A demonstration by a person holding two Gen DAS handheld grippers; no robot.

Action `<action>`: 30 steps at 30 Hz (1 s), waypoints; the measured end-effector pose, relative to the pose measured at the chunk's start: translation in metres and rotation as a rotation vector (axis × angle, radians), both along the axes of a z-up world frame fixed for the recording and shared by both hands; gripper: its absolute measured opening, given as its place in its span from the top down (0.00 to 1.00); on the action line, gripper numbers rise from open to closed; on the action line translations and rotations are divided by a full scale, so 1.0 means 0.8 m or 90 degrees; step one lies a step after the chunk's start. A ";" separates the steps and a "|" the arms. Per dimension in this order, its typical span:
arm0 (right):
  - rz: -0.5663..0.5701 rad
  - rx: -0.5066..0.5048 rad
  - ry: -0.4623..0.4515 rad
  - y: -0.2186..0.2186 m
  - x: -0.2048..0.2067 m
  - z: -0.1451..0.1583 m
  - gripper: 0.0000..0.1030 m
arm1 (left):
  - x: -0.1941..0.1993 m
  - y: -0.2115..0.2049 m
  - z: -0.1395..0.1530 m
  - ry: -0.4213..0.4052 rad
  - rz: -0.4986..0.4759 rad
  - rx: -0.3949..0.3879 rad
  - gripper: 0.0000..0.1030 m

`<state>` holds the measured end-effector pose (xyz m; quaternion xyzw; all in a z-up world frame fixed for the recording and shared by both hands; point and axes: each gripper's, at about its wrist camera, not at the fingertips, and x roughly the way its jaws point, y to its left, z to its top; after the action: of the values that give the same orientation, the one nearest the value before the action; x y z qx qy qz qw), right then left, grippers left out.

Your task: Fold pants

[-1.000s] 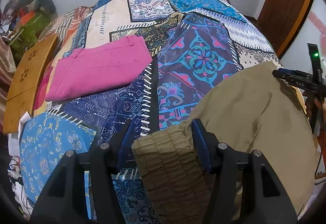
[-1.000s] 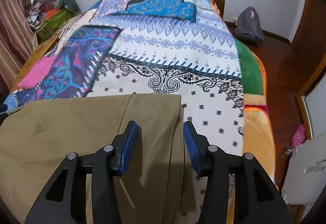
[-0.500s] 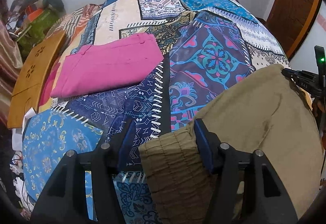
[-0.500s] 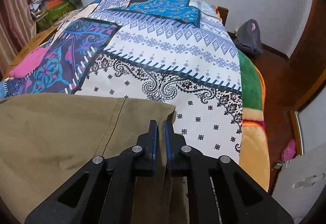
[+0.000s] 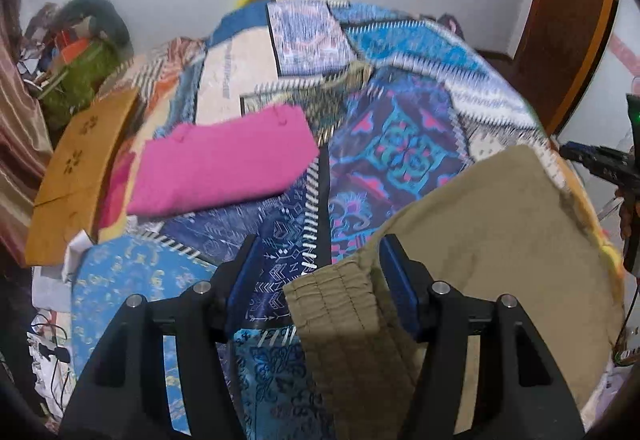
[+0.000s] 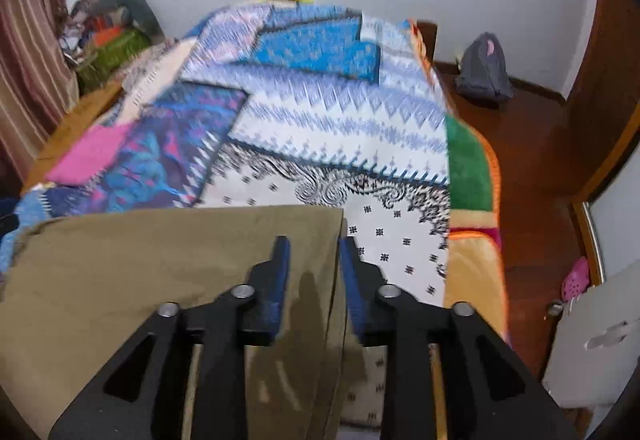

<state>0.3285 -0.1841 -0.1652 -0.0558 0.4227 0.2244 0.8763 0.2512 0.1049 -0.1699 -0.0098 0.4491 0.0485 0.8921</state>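
Olive-khaki pants (image 5: 492,232) lie spread on the patchwork bedspread (image 5: 400,143). My left gripper (image 5: 320,260) is open, its fingers astride the gathered elastic waistband (image 5: 340,300), which lies between them untouched by the left pad. In the right wrist view the pants (image 6: 140,260) fill the lower left. My right gripper (image 6: 314,252) is open, its fingers either side of the pants' far right corner. The right gripper also shows at the right edge of the left wrist view (image 5: 600,163).
Folded pink pants (image 5: 224,163) lie on the bed's left side, also seen in the right wrist view (image 6: 92,151). A wooden board (image 5: 80,167) leans at the left bed edge. A grey backpack (image 6: 484,67) sits on the wooden floor. Clutter (image 5: 76,51) is piled at far left.
My right gripper shut on the pants' corner half a second ago and has now opened again. Both views have tilted upward, showing more wall. My left gripper stayed open over the waistband.
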 end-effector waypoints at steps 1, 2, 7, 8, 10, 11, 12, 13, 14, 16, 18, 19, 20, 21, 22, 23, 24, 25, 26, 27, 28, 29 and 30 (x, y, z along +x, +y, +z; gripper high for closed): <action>0.006 0.000 -0.012 0.000 -0.012 0.012 0.72 | -0.005 0.000 0.006 -0.006 0.000 -0.003 0.40; 0.012 0.001 -0.019 0.000 -0.022 0.023 0.72 | -0.013 0.000 0.015 -0.014 0.002 -0.008 0.38; 0.035 0.025 -0.056 -0.005 -0.084 0.074 0.69 | -0.054 -0.004 0.044 -0.041 0.005 -0.019 0.35; 0.038 0.029 -0.064 -0.006 -0.096 0.081 0.68 | -0.064 -0.005 0.048 -0.046 0.004 -0.022 0.33; 0.046 0.037 -0.081 -0.006 -0.122 0.094 0.64 | -0.085 -0.008 0.054 -0.055 0.004 -0.032 0.29; 0.050 0.043 -0.089 -0.004 -0.138 0.100 0.63 | -0.096 -0.009 0.057 -0.059 0.005 -0.038 0.27; 0.052 0.046 -0.091 -0.002 -0.144 0.101 0.63 | -0.108 -0.010 0.059 -0.061 0.005 -0.045 0.27; 0.057 0.052 -0.094 0.001 -0.157 0.103 0.62 | -0.117 -0.011 0.059 -0.061 0.004 -0.051 0.26; 0.064 0.056 -0.095 0.005 -0.167 0.104 0.62 | -0.126 -0.012 0.059 -0.061 0.004 -0.056 0.26; 0.077 0.061 -0.097 0.017 -0.187 0.101 0.61 | -0.146 -0.014 0.054 -0.055 0.002 -0.069 0.25; 0.096 0.063 -0.096 0.033 -0.205 0.095 0.60 | -0.162 -0.014 0.045 -0.044 0.002 -0.096 0.25; 0.107 0.065 -0.094 0.042 -0.214 0.091 0.60 | -0.170 -0.013 0.039 -0.036 0.005 -0.113 0.25; 0.114 0.066 -0.093 0.048 -0.221 0.087 0.60 | -0.177 -0.012 0.034 -0.031 0.010 -0.127 0.25; 0.124 0.067 -0.091 0.058 -0.226 0.082 0.60 | -0.184 -0.010 0.028 -0.027 0.019 -0.139 0.25; 0.133 0.068 -0.087 0.067 -0.231 0.075 0.60 | -0.191 -0.010 0.021 -0.020 0.025 -0.151 0.25; 0.144 0.066 -0.079 0.078 -0.235 0.066 0.60 | -0.195 -0.009 0.015 -0.013 0.026 -0.162 0.25; 0.149 0.065 -0.073 0.084 -0.236 0.060 0.59 | -0.200 -0.010 0.007 -0.002 0.027 -0.177 0.25; 0.157 0.063 -0.063 0.092 -0.240 0.052 0.59 | -0.204 -0.010 0.001 0.005 0.029 -0.188 0.25; 0.164 0.063 -0.054 0.099 -0.241 0.044 0.59 | -0.207 -0.011 -0.006 0.015 0.032 -0.199 0.25; 0.170 0.062 -0.043 0.106 -0.241 0.035 0.59 | -0.209 -0.013 -0.013 0.024 0.032 -0.209 0.25; 0.175 0.059 -0.032 0.112 -0.242 0.027 0.59 | -0.210 -0.013 -0.018 0.031 0.030 -0.220 0.25; 0.179 0.052 -0.023 0.118 -0.241 0.017 0.59 | -0.210 -0.016 -0.023 0.039 0.027 -0.233 0.25; 0.181 0.045 -0.020 0.121 -0.242 0.011 0.59 | -0.210 -0.018 -0.028 0.045 0.024 -0.245 0.25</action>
<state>0.1347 -0.0871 -0.1566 -0.0877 0.3884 0.3600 0.8437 0.0836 0.0905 -0.1921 -0.1869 0.4810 -0.0213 0.8563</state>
